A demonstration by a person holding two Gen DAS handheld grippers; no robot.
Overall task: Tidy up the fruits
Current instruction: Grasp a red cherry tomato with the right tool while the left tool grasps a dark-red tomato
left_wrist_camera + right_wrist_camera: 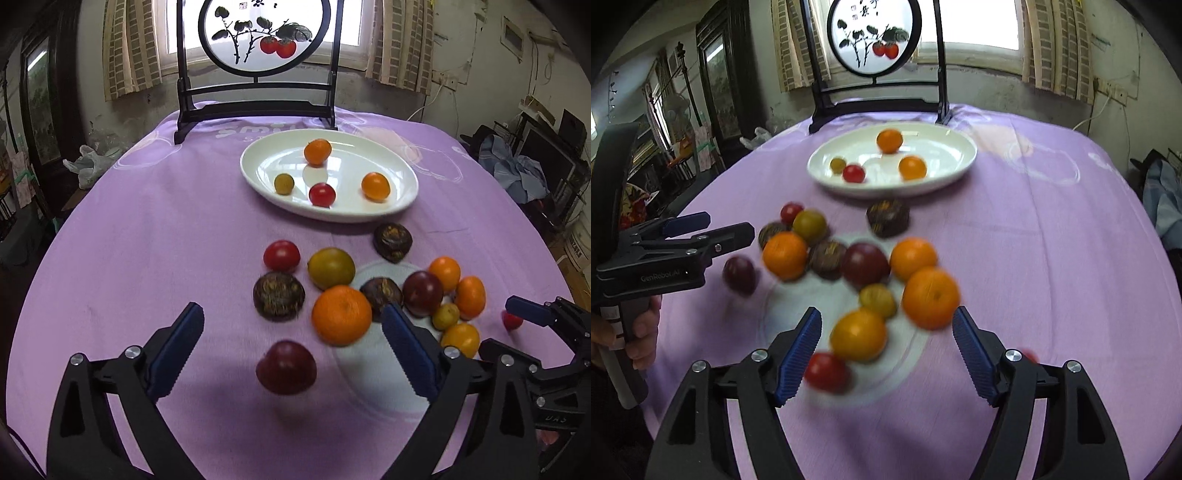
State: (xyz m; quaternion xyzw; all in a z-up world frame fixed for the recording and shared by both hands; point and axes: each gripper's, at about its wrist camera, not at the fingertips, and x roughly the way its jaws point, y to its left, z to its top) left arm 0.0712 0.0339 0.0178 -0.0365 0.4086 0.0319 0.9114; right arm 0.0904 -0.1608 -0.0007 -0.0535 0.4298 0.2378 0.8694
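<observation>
A white oval plate (334,218) (886,192) at the back of the purple-clothed table holds two small oranges, a red tomato and a greenish fruit. In front of it lies a loose pile: a large orange (341,314) (785,254), dark chestnut-like fruits (279,295), a red tomato (281,255) and small oranges. My left gripper (291,317) (713,229) is open, and a dark red plum (286,367) (738,273) lies on the cloth between its fingers, untouched. My right gripper (886,314) (532,314) is open over a yellow-orange fruit (858,334), with a red tomato (825,371) by its left finger.
A black-framed standing screen (258,107) with a round painting stands at the table's far edge. A pale round print (846,295) on the cloth lies under the pile. Furniture and clutter crowd the room to the right and left. A hand (642,332) holds the left gripper's handle.
</observation>
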